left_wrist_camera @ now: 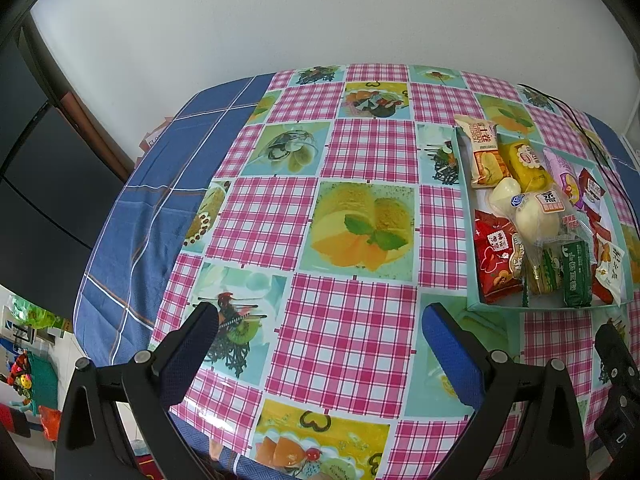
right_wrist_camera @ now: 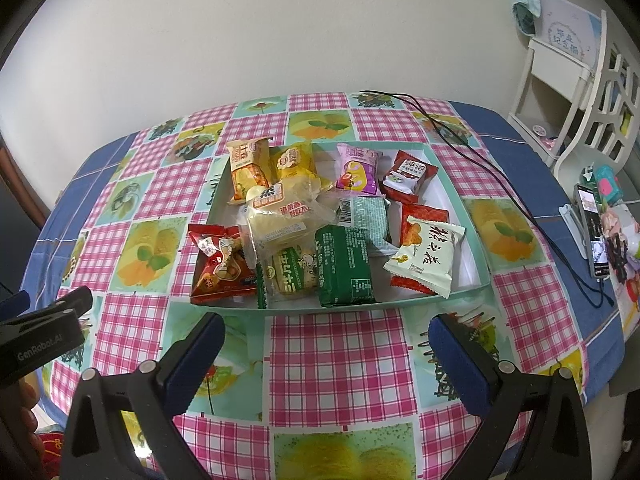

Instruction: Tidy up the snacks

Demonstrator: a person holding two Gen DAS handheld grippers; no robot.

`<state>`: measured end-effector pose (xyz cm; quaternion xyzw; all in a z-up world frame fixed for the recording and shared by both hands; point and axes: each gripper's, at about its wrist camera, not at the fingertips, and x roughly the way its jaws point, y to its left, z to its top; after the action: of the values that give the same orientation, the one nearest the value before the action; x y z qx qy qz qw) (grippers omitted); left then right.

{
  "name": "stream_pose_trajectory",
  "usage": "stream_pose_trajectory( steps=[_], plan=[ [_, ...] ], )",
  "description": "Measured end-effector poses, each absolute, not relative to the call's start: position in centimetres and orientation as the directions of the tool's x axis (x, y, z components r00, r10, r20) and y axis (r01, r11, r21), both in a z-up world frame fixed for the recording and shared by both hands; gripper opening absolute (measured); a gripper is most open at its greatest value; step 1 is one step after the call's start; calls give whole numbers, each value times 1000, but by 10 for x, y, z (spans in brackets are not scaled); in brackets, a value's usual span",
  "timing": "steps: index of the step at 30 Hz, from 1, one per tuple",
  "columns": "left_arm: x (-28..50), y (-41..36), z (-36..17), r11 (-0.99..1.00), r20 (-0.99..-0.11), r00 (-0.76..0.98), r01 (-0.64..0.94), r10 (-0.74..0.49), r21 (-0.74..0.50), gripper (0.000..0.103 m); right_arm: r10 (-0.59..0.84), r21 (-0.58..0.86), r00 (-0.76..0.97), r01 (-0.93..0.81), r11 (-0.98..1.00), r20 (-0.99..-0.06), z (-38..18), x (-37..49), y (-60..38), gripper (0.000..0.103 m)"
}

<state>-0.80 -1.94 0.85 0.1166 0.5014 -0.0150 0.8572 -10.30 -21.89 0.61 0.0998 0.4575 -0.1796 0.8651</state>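
Observation:
A shallow mint-green box point(right_wrist_camera: 460, 200) point(left_wrist_camera: 468, 208) sits on the checked tablecloth and holds several wrapped snacks: a red pack point(right_wrist_camera: 220, 264), a dark green pack point(right_wrist_camera: 346, 266), a white pack point(right_wrist_camera: 426, 256), a clear bun pack point(right_wrist_camera: 280, 216), an orange pack point(right_wrist_camera: 246, 168), a purple pack point(right_wrist_camera: 356, 168). My right gripper point(right_wrist_camera: 326, 344) is open and empty, just in front of the box. My left gripper point(left_wrist_camera: 320, 332) is open and empty over bare cloth, left of the box. The left gripper also shows in the right wrist view point(right_wrist_camera: 52, 312).
A black cable point(right_wrist_camera: 480, 156) runs across the table's back right. A phone on a stand point(right_wrist_camera: 592, 232) and small items sit at the right edge. A white shelf point(right_wrist_camera: 560, 80) stands beyond the table. The wall is behind.

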Motion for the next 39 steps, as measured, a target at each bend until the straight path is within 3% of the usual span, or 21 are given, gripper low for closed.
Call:
stream_pose_trajectory(
  steps=[39],
  plan=[
    [-6,-13,8,974,-870,485,140,87,175,101,-219,7,515,400,917,-829,5,-103,-218,103]
  ],
)
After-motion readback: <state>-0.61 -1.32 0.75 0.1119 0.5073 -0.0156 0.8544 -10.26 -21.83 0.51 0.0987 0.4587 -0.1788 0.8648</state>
